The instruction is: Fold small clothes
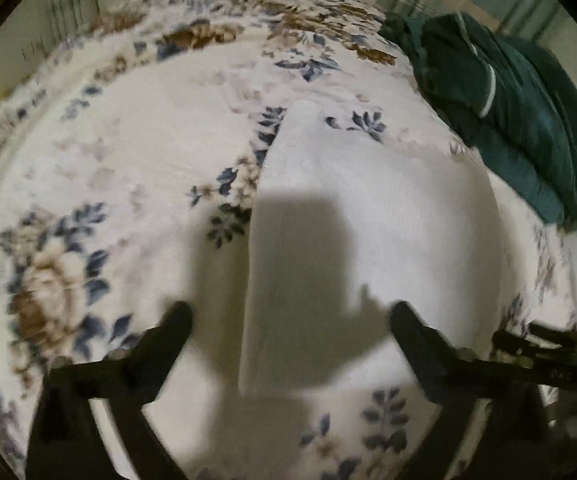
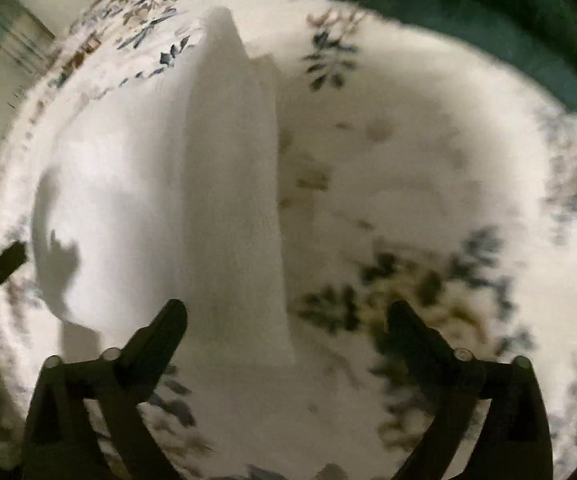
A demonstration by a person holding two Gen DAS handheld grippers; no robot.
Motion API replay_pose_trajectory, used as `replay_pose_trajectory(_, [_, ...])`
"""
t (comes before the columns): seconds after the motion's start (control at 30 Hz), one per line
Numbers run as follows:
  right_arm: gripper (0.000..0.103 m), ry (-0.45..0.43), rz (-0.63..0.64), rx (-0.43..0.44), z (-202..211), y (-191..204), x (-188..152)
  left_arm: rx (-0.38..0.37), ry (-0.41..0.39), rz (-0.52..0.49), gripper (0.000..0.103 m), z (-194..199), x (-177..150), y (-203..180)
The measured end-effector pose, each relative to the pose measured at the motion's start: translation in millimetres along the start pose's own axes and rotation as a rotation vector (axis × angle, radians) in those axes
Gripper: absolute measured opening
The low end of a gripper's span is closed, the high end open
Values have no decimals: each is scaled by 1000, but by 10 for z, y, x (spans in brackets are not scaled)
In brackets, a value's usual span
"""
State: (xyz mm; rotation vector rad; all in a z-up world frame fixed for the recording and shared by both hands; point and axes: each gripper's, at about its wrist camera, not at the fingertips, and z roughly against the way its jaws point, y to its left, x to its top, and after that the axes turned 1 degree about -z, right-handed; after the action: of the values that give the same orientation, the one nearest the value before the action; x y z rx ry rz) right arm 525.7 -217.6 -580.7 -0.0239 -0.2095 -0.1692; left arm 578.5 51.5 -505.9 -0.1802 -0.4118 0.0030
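A white cloth (image 1: 368, 216) lies flat on a floral blanket (image 1: 128, 152), folded into a long shape with a straight left edge. My left gripper (image 1: 288, 320) is open above its near end and holds nothing. In the right wrist view the same white cloth (image 2: 160, 208) shows a raised fold (image 2: 236, 200) down its middle. My right gripper (image 2: 286, 316) is open over the cloth's near right edge and holds nothing. The right gripper's fingers (image 1: 536, 344) show at the right edge of the left wrist view.
A heap of dark green clothes (image 1: 512, 112) lies on the blanket at the far right; it also shows along the top right of the right wrist view (image 2: 488, 12). The floral blanket (image 2: 428, 200) extends on all sides. A pale wall (image 1: 16, 40) stands beyond.
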Motion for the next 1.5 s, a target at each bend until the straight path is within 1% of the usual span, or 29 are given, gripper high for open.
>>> replay_pose_trajectory(0.03, [102,-23,-3,-50,129,-10,-47,25,-6,-8,103,70,-43,-29])
replay_pose_trajectory(0.1, [102,-55,-4,-105,348,22,-127,58,-16,-10,103,243,-120,-96])
replay_pose_trajectory(0.2, [103,-103,-10,-152,704,28,-301,99,-50,-14,103,547,-202,-189])
replay_pose_trajectory(0.27, [103,-117,-24,-149,939,17,-377,119,-71,-16,103,761,-241,-242])
replay_pose_trajectory(0.33, [103,-131,-30,-143,1295,-21,-531,142,-92,-24,103,1017,-290,-302])
replay_pose_trajectory(0.43, [103,-161,-37,-120,1771,-52,-748,145,-116,-33,103,1456,-393,-393])
replay_pose_trajectory(0.73, [103,-306,-40,-119,3399,-150,-1497,172,-204,-59,103,2794,-764,-748])
replay_pose_trajectory(0.97, [103,-418,-38,-123,4579,-271,-2141,169,-303,-74,103,3838,-1069,-1035])
replay_pose_trajectory(1.2, [103,-539,-23,-104,5611,-386,-2757,153,-393,-85,103,4632,-1346,-1263])
replay_pose_trajectory(1.37, [103,-612,-4,-88,6144,-420,-3103,143,-427,-104,103,5036,-1570,-1446])
replay_pose_trajectory(1.5, [103,-655,-1,-86,6457,-497,-3309,134,-461,-106,103,5267,-1682,-1500])
